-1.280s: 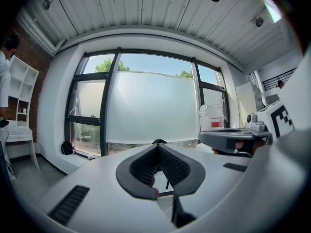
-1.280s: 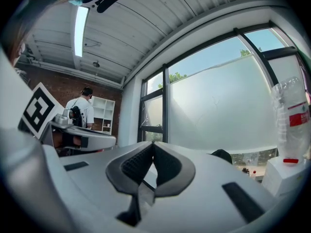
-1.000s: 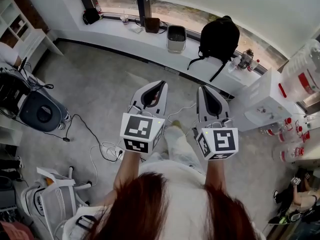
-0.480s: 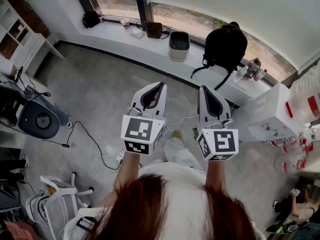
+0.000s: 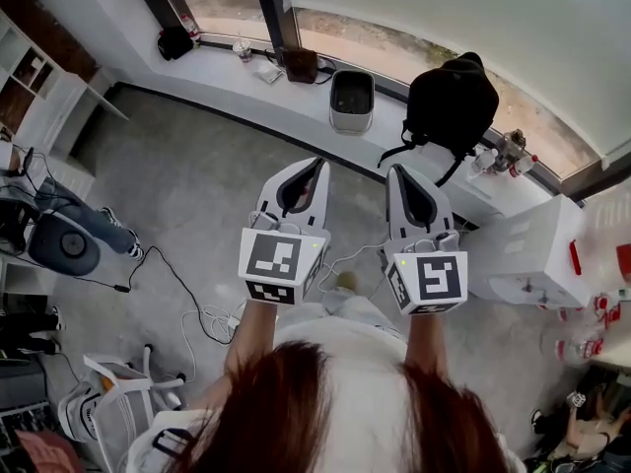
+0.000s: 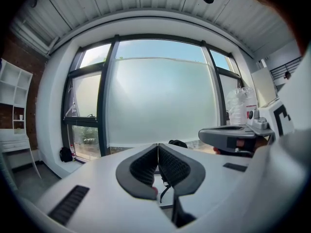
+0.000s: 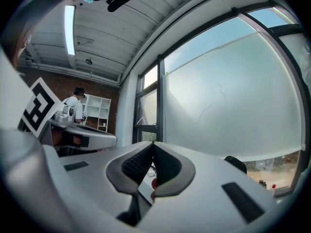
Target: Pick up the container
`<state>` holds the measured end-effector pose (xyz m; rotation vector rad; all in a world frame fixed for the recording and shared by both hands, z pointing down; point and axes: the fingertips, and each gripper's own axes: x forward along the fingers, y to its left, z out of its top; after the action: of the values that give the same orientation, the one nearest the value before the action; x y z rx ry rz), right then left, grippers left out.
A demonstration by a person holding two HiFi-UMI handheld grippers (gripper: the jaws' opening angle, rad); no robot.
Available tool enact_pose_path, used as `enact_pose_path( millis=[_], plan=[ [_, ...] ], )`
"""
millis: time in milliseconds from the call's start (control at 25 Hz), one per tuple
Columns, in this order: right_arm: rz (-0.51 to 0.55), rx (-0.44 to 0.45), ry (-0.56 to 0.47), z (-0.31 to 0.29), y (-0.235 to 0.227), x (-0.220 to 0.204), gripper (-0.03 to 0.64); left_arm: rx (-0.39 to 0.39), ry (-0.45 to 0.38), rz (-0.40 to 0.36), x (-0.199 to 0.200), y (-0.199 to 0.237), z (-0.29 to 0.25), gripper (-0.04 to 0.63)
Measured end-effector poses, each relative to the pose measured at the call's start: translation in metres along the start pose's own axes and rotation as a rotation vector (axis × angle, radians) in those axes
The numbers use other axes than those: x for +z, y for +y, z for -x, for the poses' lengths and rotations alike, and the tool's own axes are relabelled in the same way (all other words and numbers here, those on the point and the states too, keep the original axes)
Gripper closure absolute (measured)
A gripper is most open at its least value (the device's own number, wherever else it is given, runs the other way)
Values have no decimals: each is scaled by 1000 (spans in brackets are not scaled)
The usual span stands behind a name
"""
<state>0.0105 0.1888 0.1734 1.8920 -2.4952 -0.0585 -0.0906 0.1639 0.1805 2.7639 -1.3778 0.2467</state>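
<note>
I hold both grippers up side by side at chest height, above the floor. In the head view the left gripper [image 5: 317, 165] and the right gripper [image 5: 393, 170] are both shut, with nothing between their jaws. The left gripper view shows its pads [image 6: 146, 165] pressed together, pointing at the big window. The right gripper [image 7: 153, 144] looks the same, aimed at the window and ceiling. Clear containers with red lids [image 5: 582, 348] stand far off at the right edge, beside a white table [image 5: 527, 254]. A clear container [image 6: 241, 106] also shows at the right of the left gripper view.
A white bin [image 5: 352, 101] and a black backpack [image 5: 451, 101] sit on the window sill. Cables [image 5: 197, 299] lie on the floor with a round grey device [image 5: 64, 244] and a white chair [image 5: 113, 392] at the left. A person [image 5: 582, 417] sits at the lower right.
The room has slid right and down in the head view, and the containers at the right have moved toward the frame's edge. Both grippers stay shut and side by side.
</note>
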Motion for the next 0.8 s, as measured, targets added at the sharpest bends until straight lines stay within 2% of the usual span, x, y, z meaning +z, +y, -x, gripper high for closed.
enact_pose_path(
  millis=[320, 560, 800],
  plan=[
    [-9, 4, 33, -39, -28, -22, 592, 55, 21, 16, -10, 19, -39, 578],
    [-41, 13, 31, -62, -45, -35, 592, 65, 19, 22, -23, 31, -71, 578],
    [-23, 3, 61, -98, -58, -49, 592, 65, -3, 53, -28, 53, -105, 578]
  ],
)
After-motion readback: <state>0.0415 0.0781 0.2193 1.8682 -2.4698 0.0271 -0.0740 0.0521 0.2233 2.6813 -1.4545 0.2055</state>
